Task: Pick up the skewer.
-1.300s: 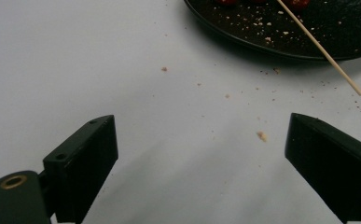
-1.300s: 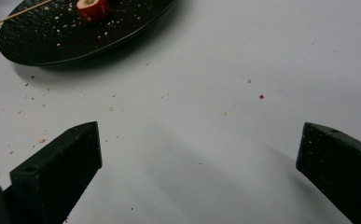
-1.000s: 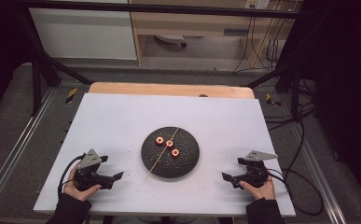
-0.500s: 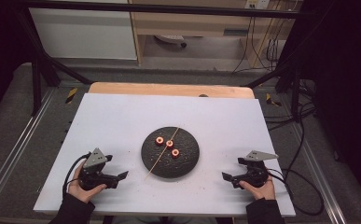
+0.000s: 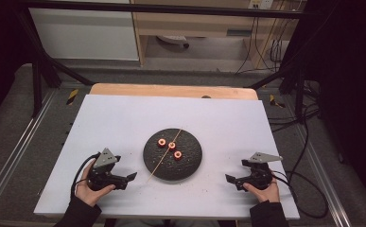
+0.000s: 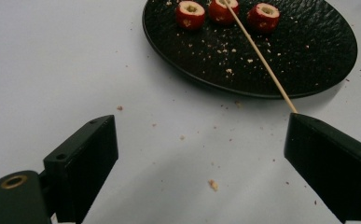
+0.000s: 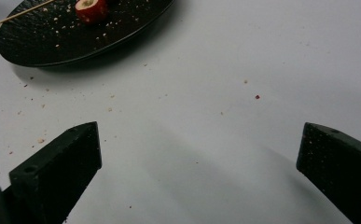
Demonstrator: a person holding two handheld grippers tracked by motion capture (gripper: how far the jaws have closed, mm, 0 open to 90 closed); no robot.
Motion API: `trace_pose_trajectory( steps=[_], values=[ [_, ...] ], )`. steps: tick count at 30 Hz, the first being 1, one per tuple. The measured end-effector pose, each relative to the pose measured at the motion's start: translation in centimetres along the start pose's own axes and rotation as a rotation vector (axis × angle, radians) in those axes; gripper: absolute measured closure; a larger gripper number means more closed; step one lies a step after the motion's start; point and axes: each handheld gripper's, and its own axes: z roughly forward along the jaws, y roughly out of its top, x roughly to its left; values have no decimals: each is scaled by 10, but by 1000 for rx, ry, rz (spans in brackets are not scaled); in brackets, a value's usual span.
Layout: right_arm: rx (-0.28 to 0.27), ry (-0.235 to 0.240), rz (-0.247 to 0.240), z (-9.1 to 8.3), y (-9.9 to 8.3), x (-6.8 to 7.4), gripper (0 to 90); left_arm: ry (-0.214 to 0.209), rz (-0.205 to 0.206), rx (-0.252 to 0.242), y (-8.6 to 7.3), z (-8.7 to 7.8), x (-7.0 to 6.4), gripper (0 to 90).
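While the left gripper (image 5: pixel 129 177) stood open just beside the plate (image 5: pixel 190 165), near the skewer (image 5: pixel 164 158), the right gripper (image 5: pixel 231 178) lay open farther from the plate.

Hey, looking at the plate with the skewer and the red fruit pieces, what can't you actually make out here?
- Left gripper view: the far end of the skewer and the far rim of the plate are cut off by the top edge.
- Right gripper view: one fruit piece shows, cut by the top edge.
- High view: the fruit pieces are too small to show what fills their hollows.
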Motion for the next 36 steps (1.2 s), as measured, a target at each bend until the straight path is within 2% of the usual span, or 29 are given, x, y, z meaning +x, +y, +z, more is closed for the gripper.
trace_pose_trajectory(
  steps=[16,21,33,36],
  values=[
    [0,-2,3,-1,0,0,6,1,21,23,29,13,-14,100],
    [-1,-6,-1,-2,1,0,6,-9,33,54,37,24,-19,102],
    [1,-5,3,-2,0,0,7,0,61,116,58,47,-35,140],
    [2,-4,3,-1,0,0,7,-5,54,133,60,52,-37,163]
  ],
)
